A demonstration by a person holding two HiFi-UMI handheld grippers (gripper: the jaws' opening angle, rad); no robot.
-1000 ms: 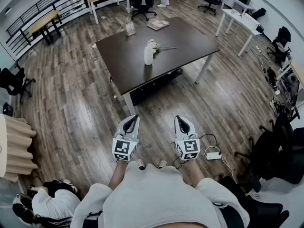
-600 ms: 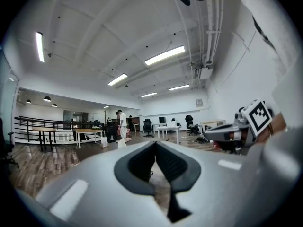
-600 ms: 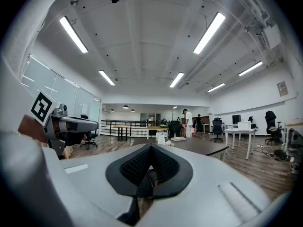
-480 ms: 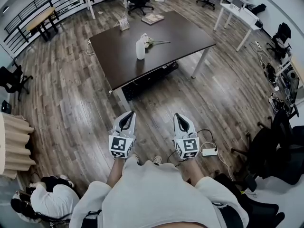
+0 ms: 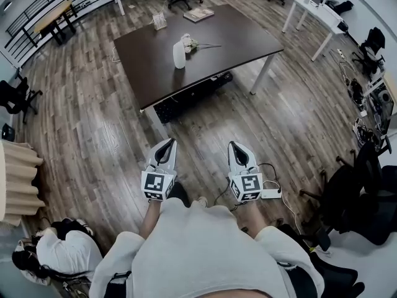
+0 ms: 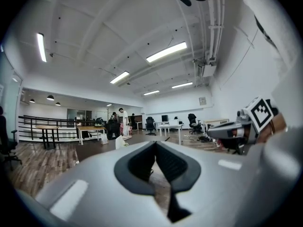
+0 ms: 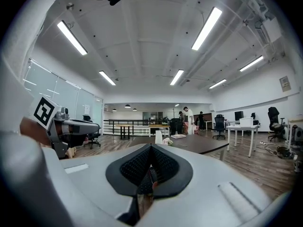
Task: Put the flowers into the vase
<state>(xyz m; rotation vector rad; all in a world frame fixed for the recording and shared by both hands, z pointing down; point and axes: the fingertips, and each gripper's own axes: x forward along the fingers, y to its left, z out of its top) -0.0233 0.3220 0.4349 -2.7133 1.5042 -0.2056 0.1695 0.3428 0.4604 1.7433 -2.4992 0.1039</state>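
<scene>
A white vase (image 5: 179,53) stands upright on the dark brown table (image 5: 236,39). The flowers (image 5: 192,44) lie on the tabletop just right of it, their stem pointing right. Both grippers are held side by side over the wooden floor, well short of the table's near corner. My left gripper (image 5: 167,144) is shut and holds nothing, and so is my right gripper (image 5: 236,146). In the left gripper view the vase (image 6: 119,142) shows far ahead past the closed left gripper (image 6: 155,144). The right gripper view shows the vase (image 7: 159,136) and flowers (image 7: 167,140) beyond the closed right gripper (image 7: 151,147).
A book (image 5: 200,14) and a small stand (image 5: 159,21) sit at the table's far side. A black box (image 5: 186,101) lies under the table. A power strip (image 5: 270,194) with cables lies on the floor beside my right gripper. Office chairs (image 5: 356,191) stand at the right, white desks (image 5: 310,8) beyond.
The person has taken a step, and the table with the vase now sits higher and further left in the head view. Both grippers stayed shut and side by side.
</scene>
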